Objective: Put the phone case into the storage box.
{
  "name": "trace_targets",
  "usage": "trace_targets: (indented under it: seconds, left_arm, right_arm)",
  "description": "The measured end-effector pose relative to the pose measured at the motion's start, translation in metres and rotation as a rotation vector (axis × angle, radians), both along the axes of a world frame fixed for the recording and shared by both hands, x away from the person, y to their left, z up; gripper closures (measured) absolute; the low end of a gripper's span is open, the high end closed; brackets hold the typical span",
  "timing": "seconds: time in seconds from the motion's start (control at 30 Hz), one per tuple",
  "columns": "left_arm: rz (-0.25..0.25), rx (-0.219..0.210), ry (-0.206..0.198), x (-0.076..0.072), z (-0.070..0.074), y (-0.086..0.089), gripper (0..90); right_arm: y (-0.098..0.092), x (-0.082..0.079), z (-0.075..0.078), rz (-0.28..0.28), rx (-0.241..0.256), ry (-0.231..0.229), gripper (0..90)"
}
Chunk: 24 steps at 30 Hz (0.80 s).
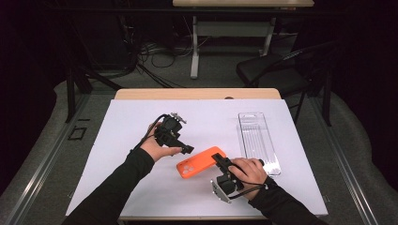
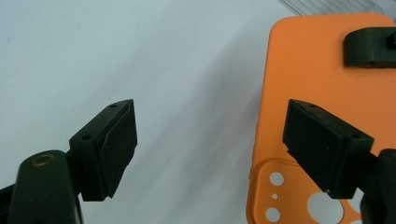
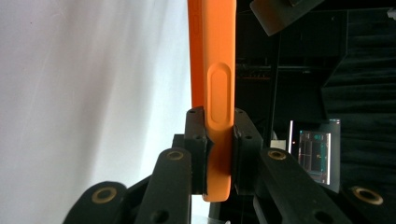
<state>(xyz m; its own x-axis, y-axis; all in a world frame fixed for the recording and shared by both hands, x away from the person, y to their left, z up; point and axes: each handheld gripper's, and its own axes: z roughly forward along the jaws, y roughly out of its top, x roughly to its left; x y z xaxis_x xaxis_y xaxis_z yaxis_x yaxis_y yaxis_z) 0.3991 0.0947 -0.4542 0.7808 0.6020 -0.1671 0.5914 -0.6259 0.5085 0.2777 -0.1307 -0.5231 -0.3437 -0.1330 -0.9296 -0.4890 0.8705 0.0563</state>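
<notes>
Right tool [image 1: 219,159] pinches orange phone case [image 1: 199,163] edge; left tool [image 1: 187,149] spread, bare table [image 1: 117,140] beside.

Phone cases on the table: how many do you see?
1: the orange phone case, mid-table, clamped by the right tongs. The clear plastic tray lies to its right.

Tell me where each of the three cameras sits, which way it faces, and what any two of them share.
High view: above the person's side, looking forward and down on the white table; both forearms, the left gripper and right gripper show.
Left gripper view: rides the left gripper, looking along its open jaws at the table and the flat orange silicone phone case.
Right gripper view: rides the right gripper, jaws shut on the case's edge.
Shared: all see the orange case; the clear plastic tray lies beside it.
</notes>
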Motion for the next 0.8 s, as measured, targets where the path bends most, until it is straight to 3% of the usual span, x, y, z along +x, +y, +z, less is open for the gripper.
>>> trace_targets:
  seconds: [0.27,0.43,0.6,0.67,0.8]
  left_arm:
    - [0.007,-0.009,-0.007,0.0,0.0,0.004,17.9]
    - [0.018,-0.024,-0.014,0.0,0.002,0.009,17.9]
    - [0.034,-0.03,-0.017,0.0,0.002,0.016,17.9]
    - [0.04,-0.031,-0.018,0.0,0.002,0.019,17.9]
    - [0.052,-0.042,-0.017,0.001,0.001,0.025,17.9]
  right_arm:
    - [-0.002,0.002,0.006,-0.026,0.072,0.1,80.6]
    - [-0.003,0.005,0.013,-0.031,0.155,0.193,80.6]
    - [-0.005,0.007,0.014,-0.055,0.245,0.318,80.6]
    - [-0.006,0.01,0.015,-0.034,0.262,0.343,80.6]
    - [-0.008,0.01,0.015,-0.063,0.303,0.405,80.6]
